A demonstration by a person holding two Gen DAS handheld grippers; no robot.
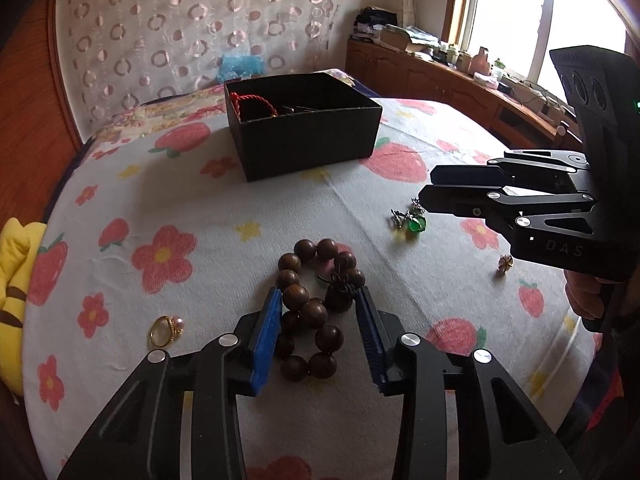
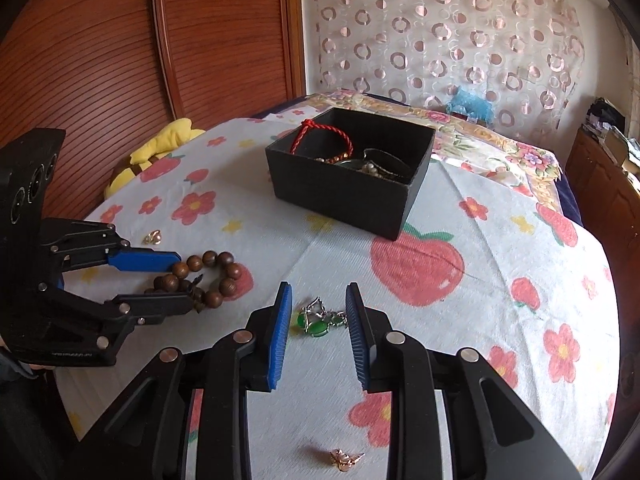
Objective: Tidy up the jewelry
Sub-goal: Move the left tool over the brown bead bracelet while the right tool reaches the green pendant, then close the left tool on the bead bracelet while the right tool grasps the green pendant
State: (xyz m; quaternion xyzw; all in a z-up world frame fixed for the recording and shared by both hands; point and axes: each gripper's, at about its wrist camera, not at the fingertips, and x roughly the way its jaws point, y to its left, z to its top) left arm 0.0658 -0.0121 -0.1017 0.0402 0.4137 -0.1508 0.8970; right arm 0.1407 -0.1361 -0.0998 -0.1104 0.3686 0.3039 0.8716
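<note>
Brown wooden-bead bracelet (image 1: 316,312) is straddled by the left tool (image 1: 317,292), spread apart; green-stone silver jewelry (image 2: 320,320) is framed by the right tool (image 2: 318,292), likewise apart, for boxing.

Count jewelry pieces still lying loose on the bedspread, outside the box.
4. Wooden bead bracelet between the left gripper fingers; green-stone piece between the right gripper fingers; gold pearl ring left of the beads; small gold piece nearest the right camera. More may be hidden.
</note>
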